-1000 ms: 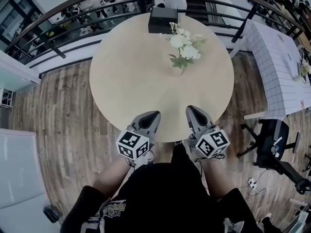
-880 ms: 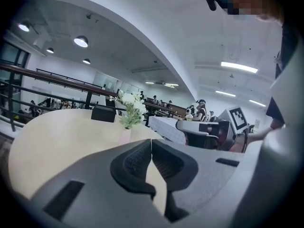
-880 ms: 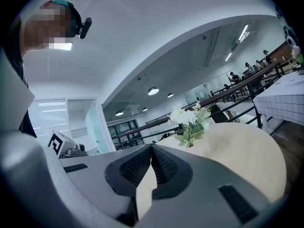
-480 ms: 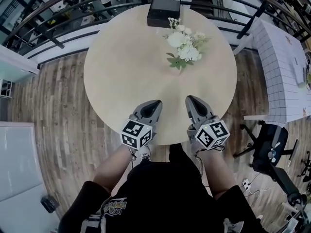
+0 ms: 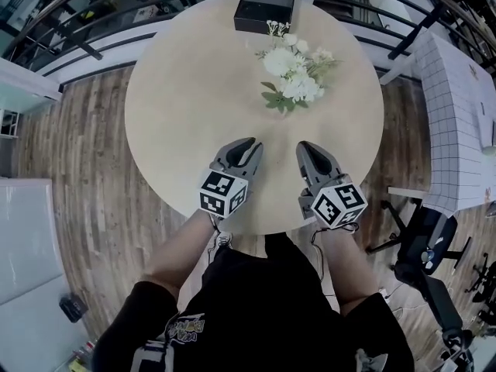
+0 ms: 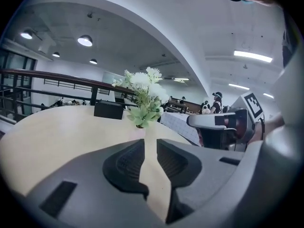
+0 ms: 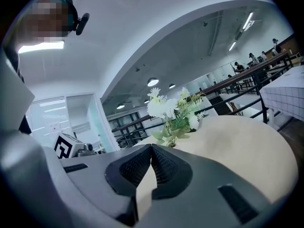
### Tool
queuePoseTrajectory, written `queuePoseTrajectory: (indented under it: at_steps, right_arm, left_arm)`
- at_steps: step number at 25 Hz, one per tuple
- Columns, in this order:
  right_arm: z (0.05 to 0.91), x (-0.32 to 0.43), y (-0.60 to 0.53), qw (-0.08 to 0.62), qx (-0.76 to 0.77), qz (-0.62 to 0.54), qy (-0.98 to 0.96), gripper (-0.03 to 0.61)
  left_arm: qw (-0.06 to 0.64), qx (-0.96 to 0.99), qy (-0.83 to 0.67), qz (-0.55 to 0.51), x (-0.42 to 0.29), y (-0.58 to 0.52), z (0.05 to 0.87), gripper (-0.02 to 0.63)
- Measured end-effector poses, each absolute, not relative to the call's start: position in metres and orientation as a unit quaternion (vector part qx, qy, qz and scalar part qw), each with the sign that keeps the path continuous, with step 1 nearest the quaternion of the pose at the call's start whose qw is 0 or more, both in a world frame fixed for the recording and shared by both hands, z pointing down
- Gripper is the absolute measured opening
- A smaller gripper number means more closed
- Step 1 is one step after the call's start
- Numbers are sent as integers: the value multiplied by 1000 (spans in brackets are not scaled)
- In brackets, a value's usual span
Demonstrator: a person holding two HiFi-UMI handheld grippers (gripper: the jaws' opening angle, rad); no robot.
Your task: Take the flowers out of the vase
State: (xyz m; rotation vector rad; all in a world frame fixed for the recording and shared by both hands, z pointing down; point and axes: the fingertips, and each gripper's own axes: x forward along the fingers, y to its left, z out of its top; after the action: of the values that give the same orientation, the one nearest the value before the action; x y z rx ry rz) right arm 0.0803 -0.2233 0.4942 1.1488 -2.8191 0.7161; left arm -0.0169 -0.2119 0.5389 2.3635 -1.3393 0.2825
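Flowers (image 5: 293,72) stand in the vase (image 6: 143,133) near the tabletop's (image 5: 178,107) far edge. Left tongs (image 5: 246,146) are opening, empty; right tongs (image 5: 306,149) closed, empty. Pulling stems without steadying the vase would likely topple it.

L hand-held gripper (image 5: 246,147) jaws opening, nothing btwn — R hand-held gripper (image 5: 309,149) jaws together.

- The flowers (image 5: 293,72) are a small bunch of white blooms with pale green leaves and a few thin sprigs. They stand upright in the vase, stems gathered at its mouth and heads fanning outward.
- The vase (image 6: 138,132) is pale and upright. Only a little of it shows under the lowest leaves, and from above the bunch hides it.
- Both stand on the round, light wood tabletop (image 5: 186,91), right of its middle and toward the far edge.
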Motion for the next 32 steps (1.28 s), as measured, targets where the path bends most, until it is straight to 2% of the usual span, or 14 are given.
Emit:
queuePoseTrajectory:
  at_steps: [8, 12, 19, 22, 27, 32]
  right_arm:
    - [516, 83, -253, 22, 348, 236, -907, 23]
    - [525, 85, -264, 25, 337, 240, -910, 25]
    - [539, 73, -265, 36, 324, 243, -914, 29]
    - [542, 60, -264, 43, 320, 242, -915, 78]
    - [553, 78, -299, 45, 310, 248, -917, 121]
    - [559, 65, -313, 54, 298, 244, -921, 163]
  left_arm:
    - [180, 841, -494, 128, 0, -265, 571, 223]
    - [156, 838, -503, 144, 6, -295, 586, 270]
    - [132, 838, -505, 159, 4, -310, 599, 282]
    - [126, 838, -506, 162, -5, -311, 601, 282]
    - [124, 831, -514, 174, 19, -339, 614, 281]
    - [127, 829, -516, 176, 20, -340, 617, 263]
